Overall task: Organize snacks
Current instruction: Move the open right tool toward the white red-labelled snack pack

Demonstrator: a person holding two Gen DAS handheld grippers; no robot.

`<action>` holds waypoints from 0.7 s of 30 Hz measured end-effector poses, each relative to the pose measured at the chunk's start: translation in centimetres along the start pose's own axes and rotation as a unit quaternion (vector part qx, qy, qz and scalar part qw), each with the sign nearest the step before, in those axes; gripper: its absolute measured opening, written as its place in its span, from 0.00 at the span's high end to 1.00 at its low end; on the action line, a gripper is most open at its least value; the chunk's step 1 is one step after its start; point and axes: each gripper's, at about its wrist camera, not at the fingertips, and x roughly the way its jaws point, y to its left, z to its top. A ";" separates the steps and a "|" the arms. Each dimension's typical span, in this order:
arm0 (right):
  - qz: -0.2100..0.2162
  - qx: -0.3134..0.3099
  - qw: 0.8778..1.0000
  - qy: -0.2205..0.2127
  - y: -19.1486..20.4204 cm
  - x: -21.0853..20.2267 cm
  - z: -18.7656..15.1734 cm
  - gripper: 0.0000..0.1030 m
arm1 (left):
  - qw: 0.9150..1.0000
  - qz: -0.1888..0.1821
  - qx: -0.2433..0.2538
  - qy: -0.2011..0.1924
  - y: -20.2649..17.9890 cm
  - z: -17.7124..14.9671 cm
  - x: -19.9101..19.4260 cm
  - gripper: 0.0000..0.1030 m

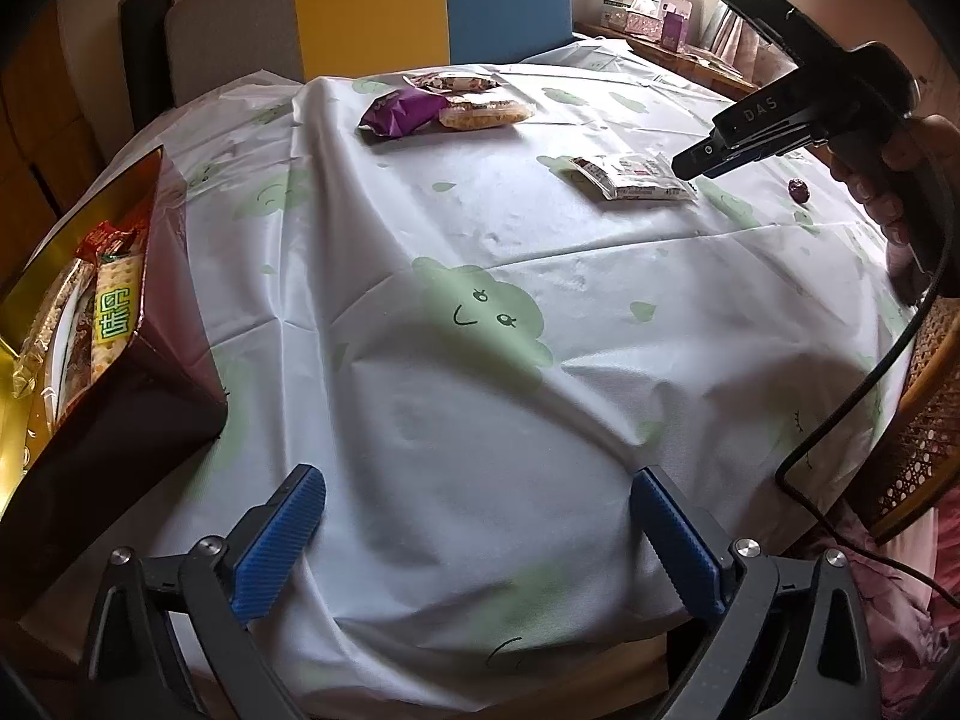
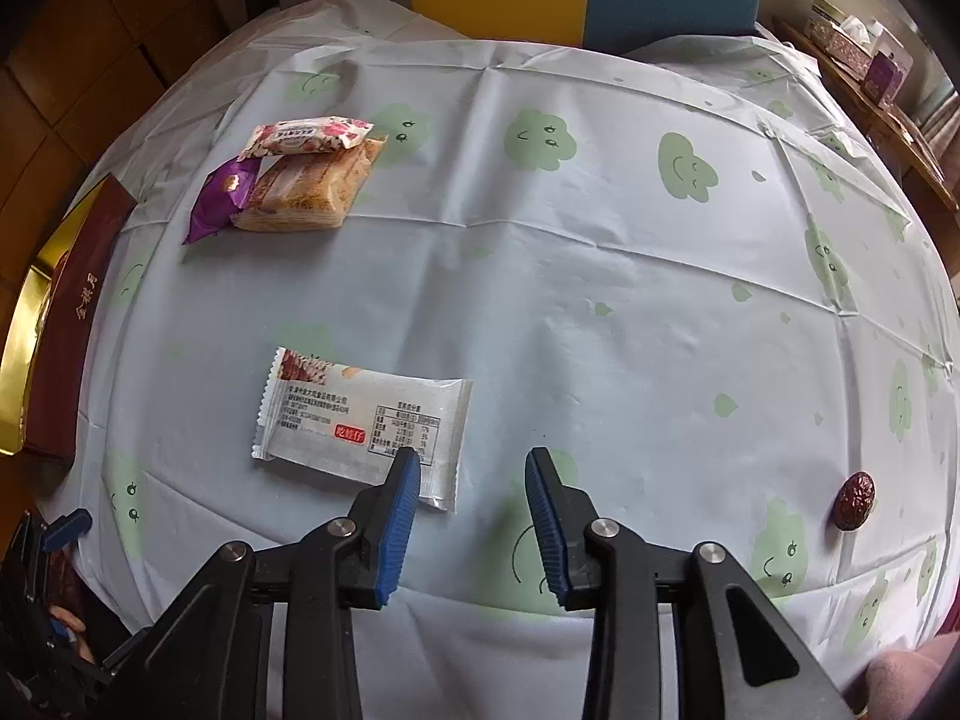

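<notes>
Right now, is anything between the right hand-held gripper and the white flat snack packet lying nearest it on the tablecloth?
Nothing visible. The right hand-held gripper hangs open beside the white flat snack packet, one blue pad overlapping its near corner. Only bare pale cloud-print tablecloth lies around them.

Our left gripper stood wide open over bare tablecloth, holding nothing. The snack box sat to its left; far ahead lay a purple packet.
</notes>
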 end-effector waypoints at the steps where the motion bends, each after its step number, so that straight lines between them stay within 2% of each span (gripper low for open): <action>1: 0.000 -0.002 1.000 0.000 0.2 0.0 0.0 0.64 | 1.000 0.000 -0.001 0.001 0.0 0.0 0.0 0.00; 9: -0.003 -0.002 1.000 -0.007 0.6 -0.5 0.2 0.64 | 1.000 0.008 -0.003 0.011 0.0 0.2 0.4 0.00; 15: 0.000 -0.005 1.000 -0.008 0.3 -0.5 0.1 0.64 | 0.998 0.054 0.018 -0.011 -0.7 0.4 -0.4 0.00; 21: 0.002 -0.029 1.000 0.006 1.3 -0.3 -0.2 0.63 | 0.999 0.043 -0.010 -0.025 0.2 1.4 -1.5 0.00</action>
